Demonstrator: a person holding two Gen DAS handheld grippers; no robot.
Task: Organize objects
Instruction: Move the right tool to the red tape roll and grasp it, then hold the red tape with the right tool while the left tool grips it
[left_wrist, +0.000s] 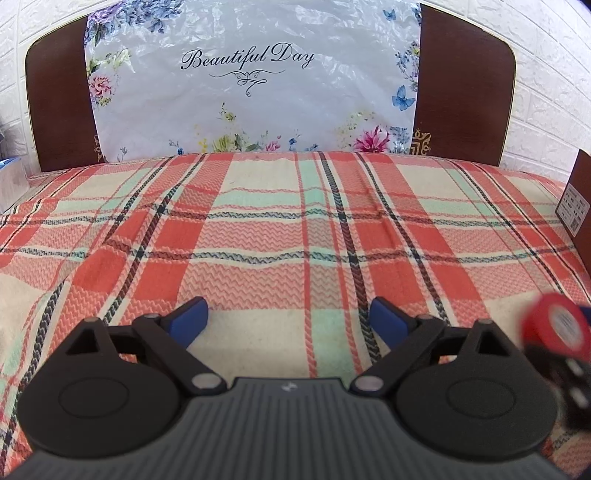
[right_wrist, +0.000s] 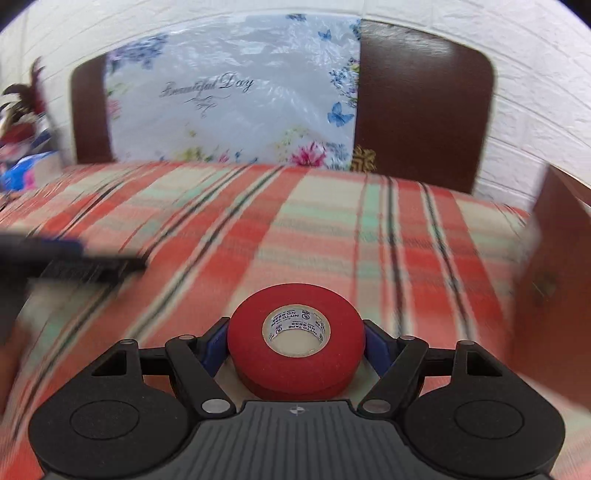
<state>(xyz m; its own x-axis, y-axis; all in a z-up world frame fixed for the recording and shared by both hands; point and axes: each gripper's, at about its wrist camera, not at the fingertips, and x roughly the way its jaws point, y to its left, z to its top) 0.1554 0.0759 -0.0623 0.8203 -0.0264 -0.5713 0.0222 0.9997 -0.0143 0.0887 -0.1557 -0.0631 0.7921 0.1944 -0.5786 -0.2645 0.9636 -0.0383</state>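
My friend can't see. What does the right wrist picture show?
A red tape roll is clamped between the right gripper's blue fingers, above a blurry plaid cloth. Behind it, a floral bag reading "Beautiful Day" leans on a brown headboard.

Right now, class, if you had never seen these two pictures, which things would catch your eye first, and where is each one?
First the roll of red tape, gripped between the jaws of the right gripper above the checked blanket. Next the white flowered bag reading "Beautiful Day", standing against the brown headboard at the far end of the bed. The left gripper hangs open over the blanket, holding nothing.
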